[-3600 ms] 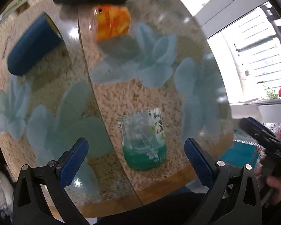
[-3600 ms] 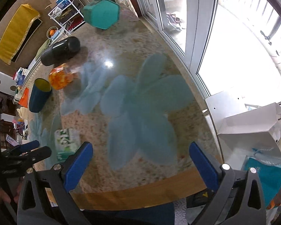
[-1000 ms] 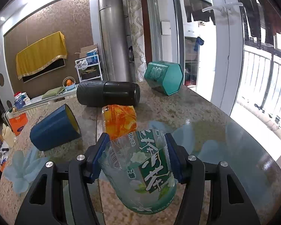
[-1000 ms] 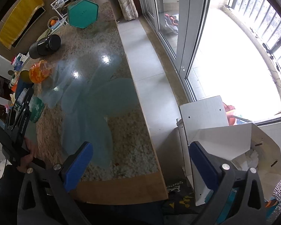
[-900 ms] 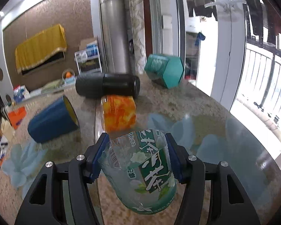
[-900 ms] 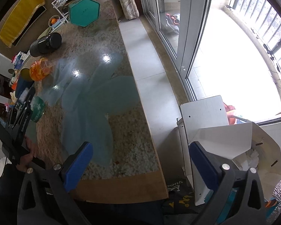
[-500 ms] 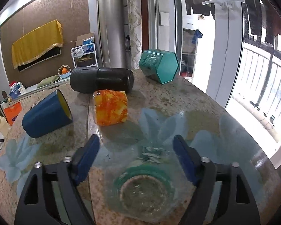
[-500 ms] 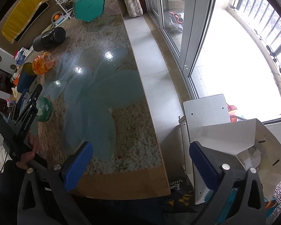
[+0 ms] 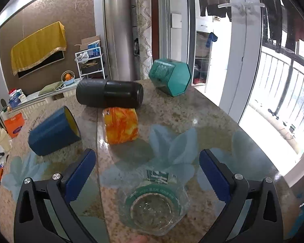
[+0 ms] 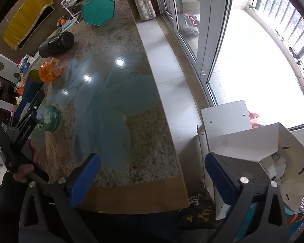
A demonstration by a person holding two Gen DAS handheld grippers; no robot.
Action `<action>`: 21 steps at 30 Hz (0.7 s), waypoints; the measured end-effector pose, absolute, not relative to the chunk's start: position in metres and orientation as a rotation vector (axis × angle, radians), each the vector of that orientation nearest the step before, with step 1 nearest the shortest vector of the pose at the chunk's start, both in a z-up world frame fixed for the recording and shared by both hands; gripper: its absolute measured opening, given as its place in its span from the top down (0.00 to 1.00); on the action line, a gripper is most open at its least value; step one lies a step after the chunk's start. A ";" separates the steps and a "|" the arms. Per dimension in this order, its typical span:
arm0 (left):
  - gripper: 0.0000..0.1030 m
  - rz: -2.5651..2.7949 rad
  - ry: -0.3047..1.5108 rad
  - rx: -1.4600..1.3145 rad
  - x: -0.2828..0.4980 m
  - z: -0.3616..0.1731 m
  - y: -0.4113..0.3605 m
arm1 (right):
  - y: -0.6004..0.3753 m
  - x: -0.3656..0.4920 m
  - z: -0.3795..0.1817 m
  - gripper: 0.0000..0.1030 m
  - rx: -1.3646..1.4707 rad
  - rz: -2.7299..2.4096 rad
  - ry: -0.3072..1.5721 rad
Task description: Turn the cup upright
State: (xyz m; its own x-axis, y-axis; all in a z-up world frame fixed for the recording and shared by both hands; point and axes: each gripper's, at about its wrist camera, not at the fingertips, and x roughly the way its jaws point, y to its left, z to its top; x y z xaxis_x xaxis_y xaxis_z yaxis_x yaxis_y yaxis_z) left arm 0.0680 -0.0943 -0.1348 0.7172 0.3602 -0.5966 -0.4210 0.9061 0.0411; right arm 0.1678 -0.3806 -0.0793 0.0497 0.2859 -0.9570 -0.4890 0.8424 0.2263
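The cup [image 9: 154,208] is standing upright on the bench [image 9: 192,113], mouth up, at the near edge between the left gripper's [image 9: 147,174] fingers [image 9: 80,174] and touching neither; it is clear plastic with a green band and white lettering on the far wall; the lettering is too warped through the plastic to read; its base is showing through the open mouth as a ring of glare; its near rim is lying close to the frame bottom, where a pale blur is cutting in that cannot be identified. The left fingers are gaping wide, holding nothing. In the right wrist view the cup [image 10: 48,117] is showing as a small green-and-clear shape partly hidden behind the left gripper [image 10: 28,121], whose far finger is out of sight there. The right gripper [image 10: 152,174] is hanging over the bench's wooden edge, well apart from the cup, its fingers [image 10: 85,176] spread wide and gripping nothing.

Beyond the cup, an orange cup [image 9: 120,125] is lying on its side; a blue cup [image 9: 52,131] with a yellow lining is lying to its left; a black flask [image 9: 109,96] is lying just behind the orange one, apparently touching it; a teal box [image 9: 170,78] is resting tilted near the bench's far edge. A white carton [image 10: 253,141] is standing on the floor beside the bench, its lower part cut off by the right fingers.
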 end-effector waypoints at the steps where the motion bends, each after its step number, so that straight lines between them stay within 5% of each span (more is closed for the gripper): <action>1: 0.00 0.427 0.638 -0.101 0.067 -0.126 -0.094 | -0.379 0.168 -0.077 0.00 -0.172 0.597 1.396; 21: 0.00 0.249 0.798 -0.111 0.026 -0.031 -0.057 | -0.300 0.140 0.007 0.00 -0.041 0.688 1.164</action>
State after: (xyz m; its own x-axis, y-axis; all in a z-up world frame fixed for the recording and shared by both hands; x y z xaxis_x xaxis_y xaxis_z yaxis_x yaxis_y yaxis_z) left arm 0.0259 -0.0566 -0.0305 0.6709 0.1790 -0.7196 -0.2623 0.9650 -0.0044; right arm 0.1395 -0.3000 0.0069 0.2167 0.4763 -0.8522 -0.5172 0.7963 0.3136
